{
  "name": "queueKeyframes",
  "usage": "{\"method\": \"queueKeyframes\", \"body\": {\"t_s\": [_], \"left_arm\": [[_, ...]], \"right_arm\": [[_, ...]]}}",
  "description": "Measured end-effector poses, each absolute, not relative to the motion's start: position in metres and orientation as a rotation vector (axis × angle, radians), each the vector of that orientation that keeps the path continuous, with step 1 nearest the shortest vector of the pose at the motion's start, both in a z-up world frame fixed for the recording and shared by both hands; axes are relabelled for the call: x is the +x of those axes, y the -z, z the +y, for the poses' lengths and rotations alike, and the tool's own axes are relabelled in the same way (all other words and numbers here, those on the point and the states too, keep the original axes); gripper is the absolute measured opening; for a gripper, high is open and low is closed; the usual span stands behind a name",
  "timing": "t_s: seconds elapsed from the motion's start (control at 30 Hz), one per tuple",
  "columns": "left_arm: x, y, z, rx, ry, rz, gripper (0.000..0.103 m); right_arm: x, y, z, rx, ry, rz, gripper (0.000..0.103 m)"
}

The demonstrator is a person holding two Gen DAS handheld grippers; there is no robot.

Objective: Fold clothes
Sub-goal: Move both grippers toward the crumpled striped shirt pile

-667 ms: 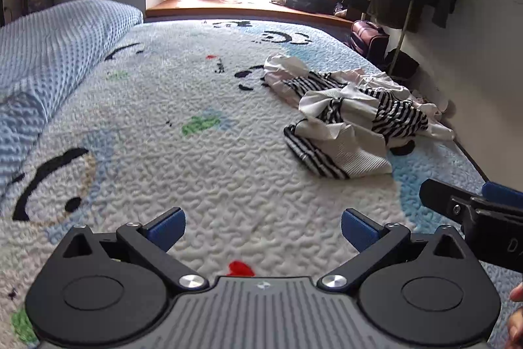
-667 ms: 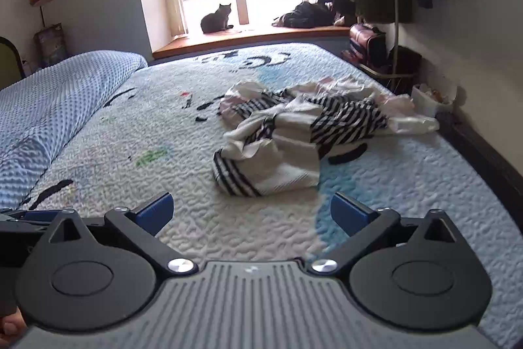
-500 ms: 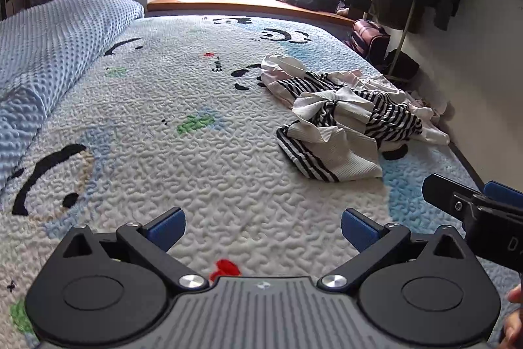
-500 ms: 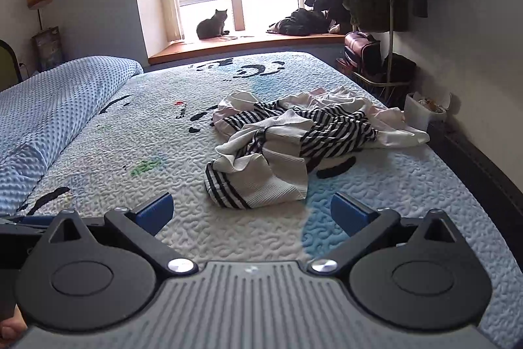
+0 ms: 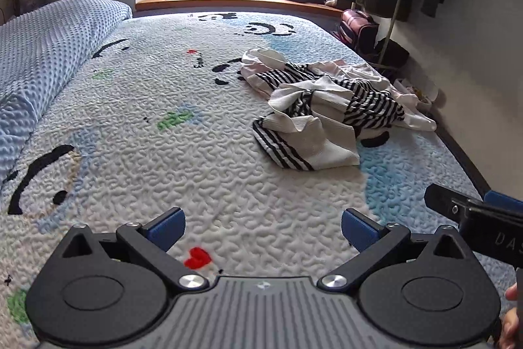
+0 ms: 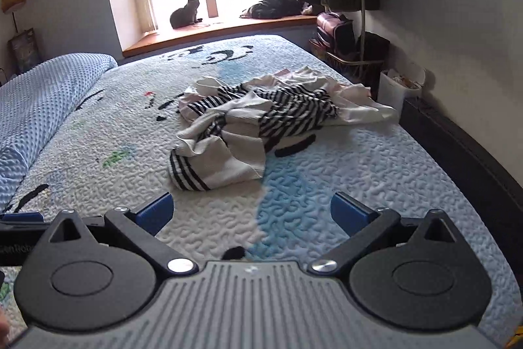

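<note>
— What have we got?
— A crumpled white top [image 5: 313, 107] with black stripes, heaped toward the bed's [image 5: 163, 159] right edge.
— And our fingers?
— Both the left gripper [image 5: 263, 226] and the right gripper [image 6: 251, 210] are spread wide, holding nothing, with the top well ahead of them.
— The room?
— A quilted bedspread, and a cat [image 6: 184, 14] on the windowsill.

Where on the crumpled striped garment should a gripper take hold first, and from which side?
Probably the near hem of the striped garment, where the black-striped band lies flat and free on the quilt. Come in low from the camera side; both the left gripper and right gripper are open and empty.
</note>
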State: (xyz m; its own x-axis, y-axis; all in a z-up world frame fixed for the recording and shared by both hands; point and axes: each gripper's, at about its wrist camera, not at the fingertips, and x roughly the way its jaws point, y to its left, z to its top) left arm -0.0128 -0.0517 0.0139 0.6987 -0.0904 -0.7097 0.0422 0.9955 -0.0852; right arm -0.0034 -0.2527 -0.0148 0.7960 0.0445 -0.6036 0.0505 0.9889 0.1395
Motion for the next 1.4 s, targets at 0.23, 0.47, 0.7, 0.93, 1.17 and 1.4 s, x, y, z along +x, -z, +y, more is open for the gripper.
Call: {"method": "queueKeyframes", "body": {"t_s": [0.23,0.47,0.7,0.93,1.17,1.4], "left_arm": [[-0.008,-0.009,-0.062,-0.055,0.079,0.806,0.103],[-0.006,-0.005,-0.061,-0.055,0.072,0.812,0.103],[-0.006,-0.003,-0.063,-0.048,0.069,0.816,0.103],[-0.006,0.0,-0.066,-0.05,0.067,0.821,0.103],[-0.006,0.005,-0.066,-0.06,0.07,0.833,0.103],[-0.001,0.014,-0.068,-0.058,0.075,0.84,0.103]], "right_arm": [[-0.002,0.021,-0.258,0.151,0.008,0.666,0.103],[0.001,0.025,-0.256,0.167,-0.001,0.677,0.103],[0.001,0.027,-0.255,0.167,-0.006,0.683,0.103],[0.001,0.032,-0.258,0.192,0.0,0.695,0.103],[0.0,0.038,-0.259,0.199,0.004,0.702,0.103],[0.004,0.045,-0.259,0.199,0.01,0.709,0.103]]}}
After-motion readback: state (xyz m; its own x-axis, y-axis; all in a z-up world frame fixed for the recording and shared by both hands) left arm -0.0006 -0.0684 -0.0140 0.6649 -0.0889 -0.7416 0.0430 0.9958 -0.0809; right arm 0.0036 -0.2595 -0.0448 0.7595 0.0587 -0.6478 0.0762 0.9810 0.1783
